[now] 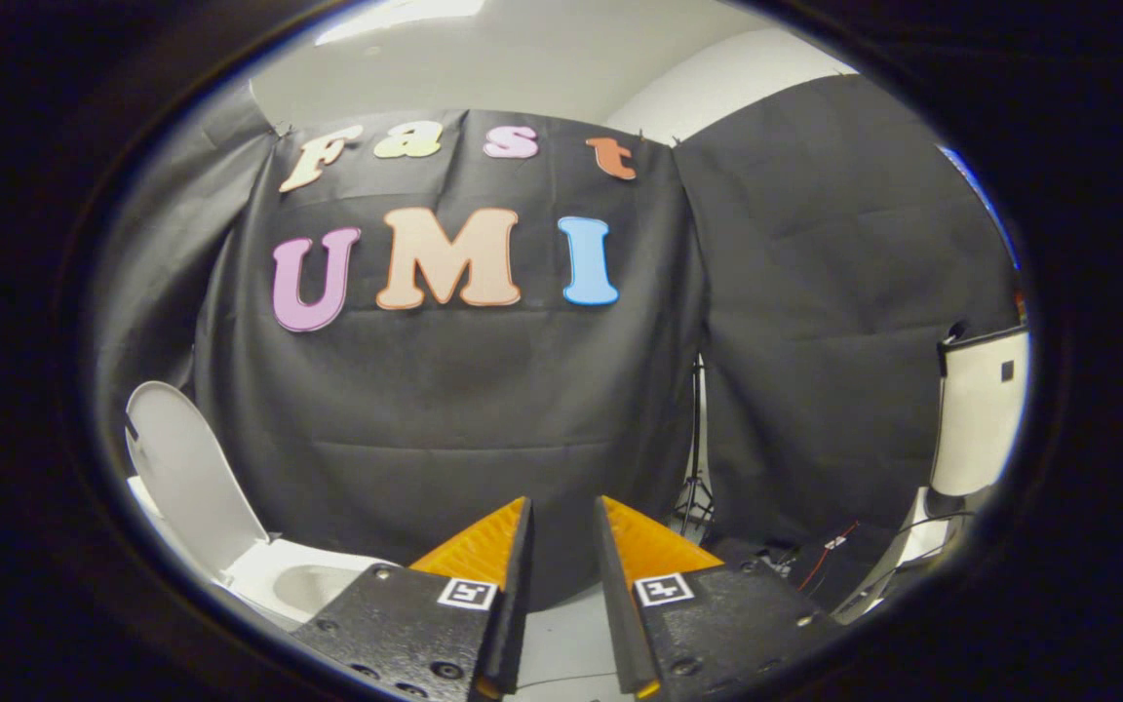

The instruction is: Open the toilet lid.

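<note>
The tongs (561, 517) are standing slightly apart, holding nothing, with free room ahead up to the black cloth wall (445, 419). At the lower left of the frame the toilet lid (193, 478) is standing raised, and the toilet bowl (308, 585) below it is lying open.

I see black cloth (445, 409) draped as the booth wall ahead, a second black panel (834, 322) hanging beside it. Above both, a white ceiling (484, 68) with a bright light strip (406, 15). A thin tripod stand (693, 487) rises in the gap between the cloths, with loose cables (830, 546) near it on the pale floor (561, 643)
</note>
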A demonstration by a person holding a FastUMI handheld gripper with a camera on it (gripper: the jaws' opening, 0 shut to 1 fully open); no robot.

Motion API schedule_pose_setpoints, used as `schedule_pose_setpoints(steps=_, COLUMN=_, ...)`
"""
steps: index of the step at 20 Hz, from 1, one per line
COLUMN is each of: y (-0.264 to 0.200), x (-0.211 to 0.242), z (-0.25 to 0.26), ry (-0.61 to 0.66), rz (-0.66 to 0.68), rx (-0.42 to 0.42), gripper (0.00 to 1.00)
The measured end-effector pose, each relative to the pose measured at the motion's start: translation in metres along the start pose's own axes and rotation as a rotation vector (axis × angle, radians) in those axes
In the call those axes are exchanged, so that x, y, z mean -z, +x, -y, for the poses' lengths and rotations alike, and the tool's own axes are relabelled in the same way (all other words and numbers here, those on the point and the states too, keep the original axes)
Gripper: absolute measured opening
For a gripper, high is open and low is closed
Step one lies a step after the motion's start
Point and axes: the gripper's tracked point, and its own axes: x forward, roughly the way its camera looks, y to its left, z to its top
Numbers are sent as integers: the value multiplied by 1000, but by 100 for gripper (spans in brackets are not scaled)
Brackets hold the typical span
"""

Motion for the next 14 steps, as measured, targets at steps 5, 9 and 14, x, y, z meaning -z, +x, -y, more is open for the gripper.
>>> schedule_pose_setpoints(steps=5, y=9, x=15, z=21, ry=31, rz=-34, rx=45, gripper=24)
schedule_pose_setpoints(steps=9, y=12, x=24, z=31, ry=55, rz=-41, rx=36, gripper=21)
schedule_pose_setpoints(steps=14, y=23, x=37, z=41, ry=26, rz=-88, rx=10, gripper=21)
